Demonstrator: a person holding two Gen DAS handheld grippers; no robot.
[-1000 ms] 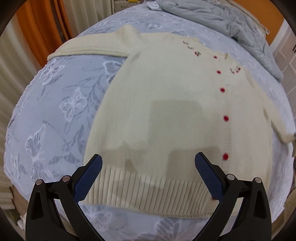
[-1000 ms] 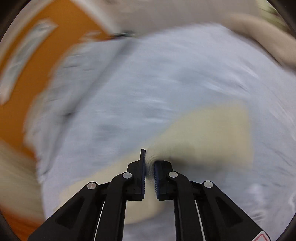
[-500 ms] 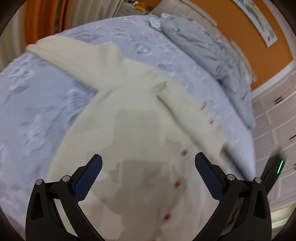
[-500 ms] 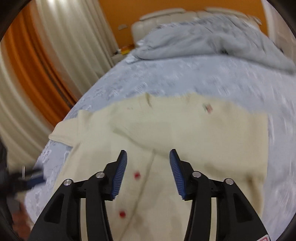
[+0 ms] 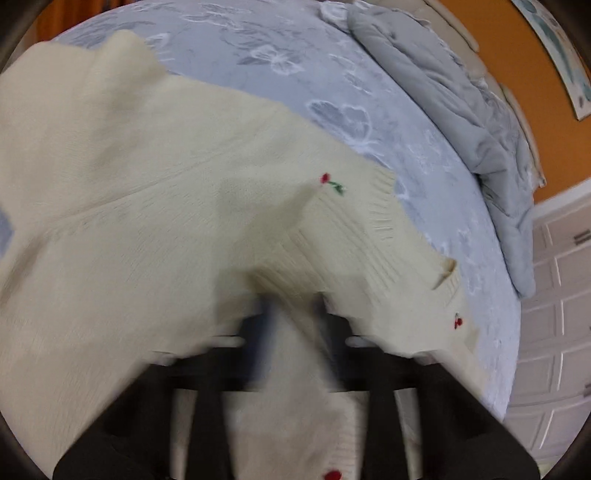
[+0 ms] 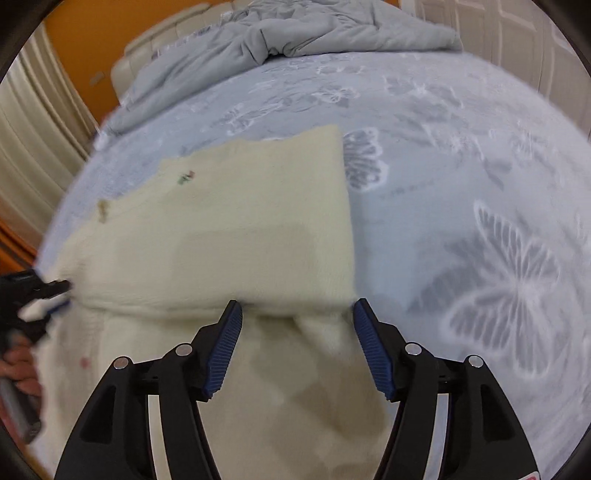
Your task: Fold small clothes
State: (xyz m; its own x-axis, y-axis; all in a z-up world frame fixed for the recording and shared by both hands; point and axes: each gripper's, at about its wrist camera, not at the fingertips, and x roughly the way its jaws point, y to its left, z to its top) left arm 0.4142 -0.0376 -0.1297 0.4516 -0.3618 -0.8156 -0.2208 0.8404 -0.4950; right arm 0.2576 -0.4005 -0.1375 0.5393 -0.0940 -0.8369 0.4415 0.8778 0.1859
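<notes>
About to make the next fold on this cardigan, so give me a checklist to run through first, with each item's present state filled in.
1. Left gripper closed on the cream cardigan: ok, knit bunches between its blurred fingers.
2. Right gripper free: ok, jaws apart, pads not pressing the fabric below.
3. Right sleeve folded flat across the body: ok, edge looks straight.
4. Left sleeve folded in: not ok, it lies spread outward.
5. Bedsheet beside the cardigan free of clutter: ok; the grey duvet lies far back.
6. Hem lying flat: cannot tell, out of view.
</notes>
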